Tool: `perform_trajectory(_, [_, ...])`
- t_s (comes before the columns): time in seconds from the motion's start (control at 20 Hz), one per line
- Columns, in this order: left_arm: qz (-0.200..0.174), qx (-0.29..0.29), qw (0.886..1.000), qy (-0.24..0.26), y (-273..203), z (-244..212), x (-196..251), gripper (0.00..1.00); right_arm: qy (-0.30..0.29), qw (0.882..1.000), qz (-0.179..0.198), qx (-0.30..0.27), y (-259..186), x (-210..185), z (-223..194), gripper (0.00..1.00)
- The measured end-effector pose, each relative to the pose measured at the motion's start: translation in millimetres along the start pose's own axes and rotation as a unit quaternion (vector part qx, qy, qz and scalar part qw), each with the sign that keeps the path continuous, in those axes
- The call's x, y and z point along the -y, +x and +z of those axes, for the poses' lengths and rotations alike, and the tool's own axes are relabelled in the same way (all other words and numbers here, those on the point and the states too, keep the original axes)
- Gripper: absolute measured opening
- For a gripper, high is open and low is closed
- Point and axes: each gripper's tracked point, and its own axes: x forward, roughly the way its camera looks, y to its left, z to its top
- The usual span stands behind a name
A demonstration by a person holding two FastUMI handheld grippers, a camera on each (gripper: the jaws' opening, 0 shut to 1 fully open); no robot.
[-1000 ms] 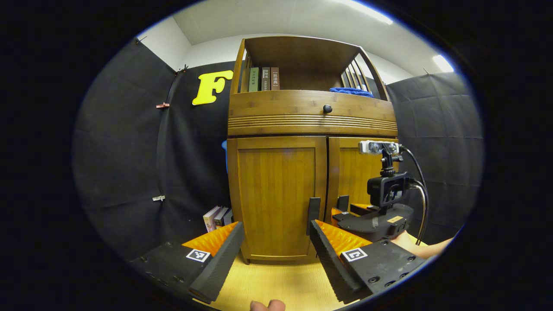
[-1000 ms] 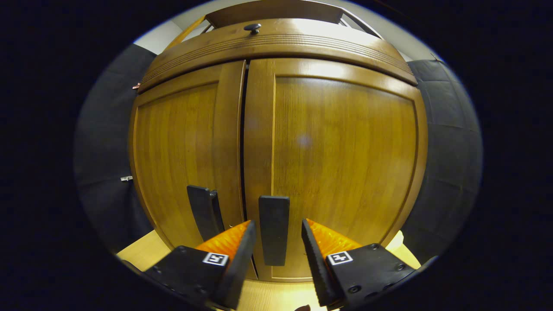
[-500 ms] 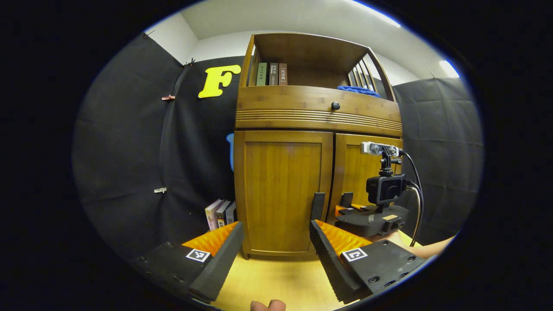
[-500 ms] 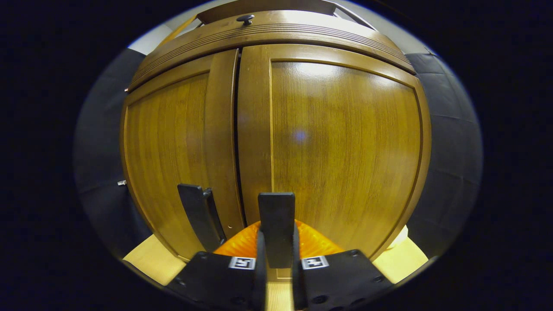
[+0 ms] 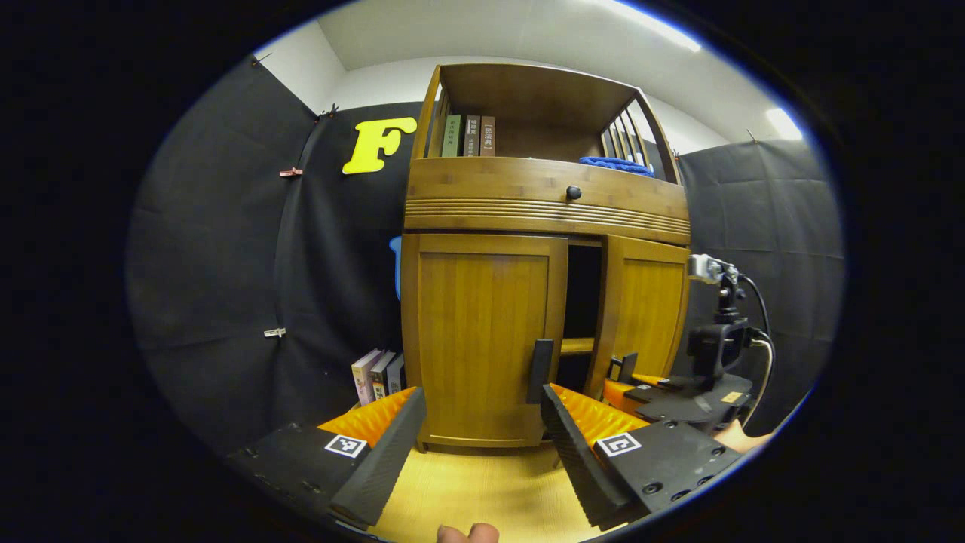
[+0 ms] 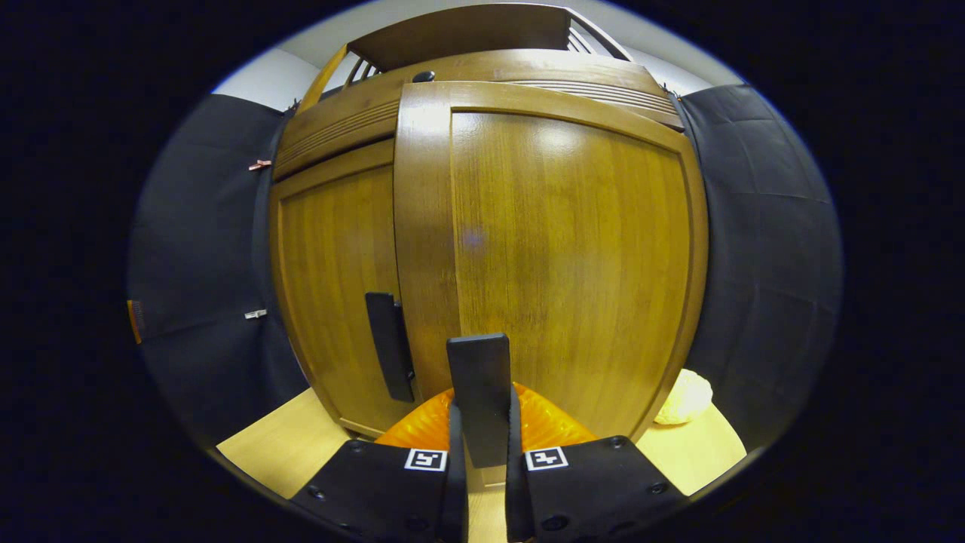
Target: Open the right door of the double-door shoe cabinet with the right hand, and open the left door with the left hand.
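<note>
Glossy wooden cabinet (image 6: 558, 249), matt black handles (image 6: 479, 392).

Bright overhead ceiling strip lights (image 5: 648, 19), soft glare on the right door (image 6: 558, 139), edges bowed by fisheye, focus sharp.

Dark gap (image 5: 582, 302) between left door (image 5: 482, 339) and swung-out right door (image 5: 647, 317); books (image 5: 375, 375) flank cabinet
</note>
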Motion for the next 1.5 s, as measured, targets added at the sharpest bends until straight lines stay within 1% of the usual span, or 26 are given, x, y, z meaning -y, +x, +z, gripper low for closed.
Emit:
perform_trajectory(0.15, [-0.004,-0.001,1.0,-0.002,0,-1,4,0.95,-0.001,1.0,0.004,0.002,-28,14,-2,0.23])
perform_trajectory(0.45, [-0.009,0.005,1.0,0.003,-2,-2,13,0.96,-0.007,1.0,-0.017,0.004,-87,59,-4,0.23])
perform_trajectory(0.65, [-0.009,0.016,1.0,0.002,0,0,22,0.96,-0.016,0.999,-0.031,0.0,-118,93,-4,0.22])
perform_trajectory(0.7, [-0.008,0.017,1.0,0.003,1,0,24,0.94,-0.015,0.999,-0.033,-0.001,-123,103,-3,0.22])
perform_trajectory(0.75, [-0.008,0.017,1.0,0.003,1,1,27,0.95,-0.016,0.999,-0.036,-0.004,-127,111,-4,0.22])
perform_trajectory(0.8, [-0.009,0.018,1.0,0.003,2,0,31,0.95,-0.02,0.999,-0.037,-0.004,-132,119,-3,0.19])
perform_trajectory(0.85, [-0.008,0.019,1.0,0.004,3,0,33,0.95,-0.027,0.999,-0.036,-0.006,-137,126,-2,0.21])
perform_trajectory(1.05, [0.003,0.016,1.0,0.012,4,-2,36,0.95,-0.038,0.999,-0.028,-0.005,-150,155,7,0.21])
perform_trajectory(1.2, [0.01,0.01,1.0,-0.002,6,-4,42,0.94,-0.045,0.999,-0.027,-0.004,-157,180,7,0.21])
perform_trajectory(1.35, [0.026,0.009,1.0,-0.002,9,-3,43,0.96,-0.033,0.999,-0.017,-0.002,-165,200,12,0.17])
perform_trajectory(1.4, [0.034,0.008,0.999,0.002,9,-4,41,0.94,-0.025,1.0,-0.014,-0.001,-167,205,14,0.07])
perform_trajectory(1.45, [0.038,0.006,0.999,0.005,10,-4,40,0.94,-0.022,1.0,-0.011,0.002,-169,211,15,0.16])
perform_trajectory(1.5, [0.043,0.004,0.999,0.009,10,-5,39,0.94,-0.025,1.0,-0.011,0.004,-172,218,15,0.16])
